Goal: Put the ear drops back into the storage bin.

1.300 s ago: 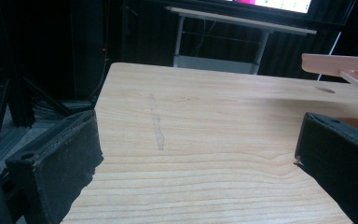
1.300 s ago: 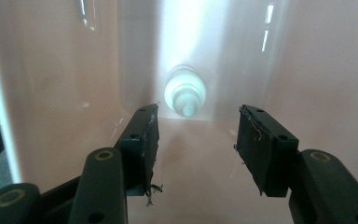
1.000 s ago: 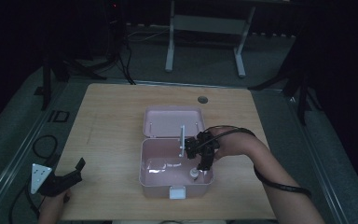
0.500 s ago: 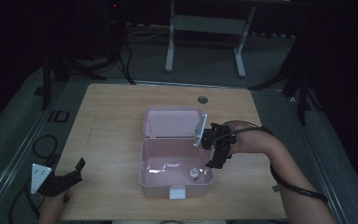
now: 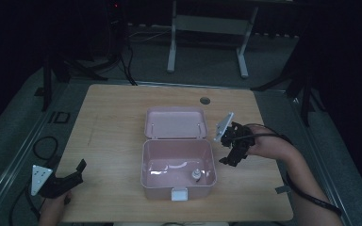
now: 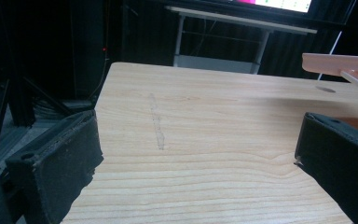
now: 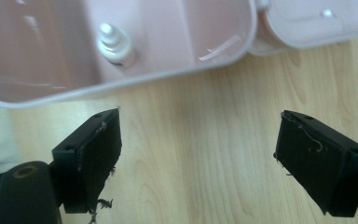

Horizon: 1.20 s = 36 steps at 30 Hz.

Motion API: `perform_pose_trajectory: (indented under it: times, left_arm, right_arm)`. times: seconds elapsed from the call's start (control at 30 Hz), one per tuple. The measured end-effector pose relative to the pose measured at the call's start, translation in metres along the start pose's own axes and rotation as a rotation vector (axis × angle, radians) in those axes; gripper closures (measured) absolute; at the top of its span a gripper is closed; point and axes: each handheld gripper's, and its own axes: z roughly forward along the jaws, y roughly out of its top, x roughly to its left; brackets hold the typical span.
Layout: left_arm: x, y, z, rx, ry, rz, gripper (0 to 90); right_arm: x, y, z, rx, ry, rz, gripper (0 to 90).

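A pink box [image 5: 178,167] sits open near the middle of the wooden table [image 5: 113,141], its lid [image 5: 175,122] folded back flat behind it on the far side. The box is smooth, glossy plastic with rounded corners and a soft rim, and a pale square latch [image 5: 179,193] hangs at the middle of its near wall. Light gleams on the inner floor. Inside, toward the right near corner, stands a small bottle [image 5: 195,175], whitish and round, with a narrower stepped cap; in the right gripper view it shows as a little ribbed cylinder [image 7: 114,43] against the pink wall. The table is light wood with a fine straight grain, a faint grey streak [image 6: 157,123] on its left part, and a dark round hole [image 5: 205,100] near the far edge. The right gripper [image 5: 232,150] hangs over the bare wood just to the right of the box, well clear of the bottle; its jaws have just been opening and now stand wide apart with nothing between them, their black pads matte and frayed at the edges with loose threads. The left gripper [image 5: 68,176] rests low at the table's near left corner, well apart from the box, its blocky black jaws spread wide and empty, a grey three-cornered plate on its back.
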Motion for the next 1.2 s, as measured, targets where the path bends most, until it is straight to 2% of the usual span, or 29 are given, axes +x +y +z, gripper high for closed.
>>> perform_pose_trajectory:
  times: [0.27, 0.4, 0.53, 0.7, 0.83, 0.97, 1.2]
  left_arm:
    - [0.000, 0.000, 0.000, 0.000, 0.001, -0.001, 0.5]
    - [0.000, 0.000, 0.000, -0.001, 0.001, 0.001, 0.4]
    - [0.000, 0.000, 0.000, 0.001, 0.002, -0.001, 0.4]
    - [0.000, 0.000, 0.000, 0.000, 0.002, 0.000, 0.4]
    - [0.000, 0.000, 0.000, 0.000, 0.001, 0.000, 0.5]
    - [0.000, 0.000, 0.000, 0.001, 0.002, -0.001, 0.5]
    - [0.000, 0.000, 0.000, 0.000, 0.002, -0.001, 0.5]
  right_arm:
    - [-0.003, -0.021, 0.020, -0.043, -0.040, 0.073, 13.8]
    - [-0.003, -0.039, 0.042, -0.053, -0.043, 0.120, 13.9]
    - [-0.001, -0.054, 0.064, -0.035, -0.040, 0.162, 13.9]
    - [0.000, -0.068, 0.082, -0.050, -0.050, 0.230, 13.9]
    - [0.001, -0.079, 0.091, -0.097, -0.110, 0.306, 13.8]
    - [0.002, -0.091, 0.098, -0.168, -0.206, 0.381, 13.7]
    - [0.002, -0.114, 0.109, -0.233, -0.360, 0.490, 13.1]
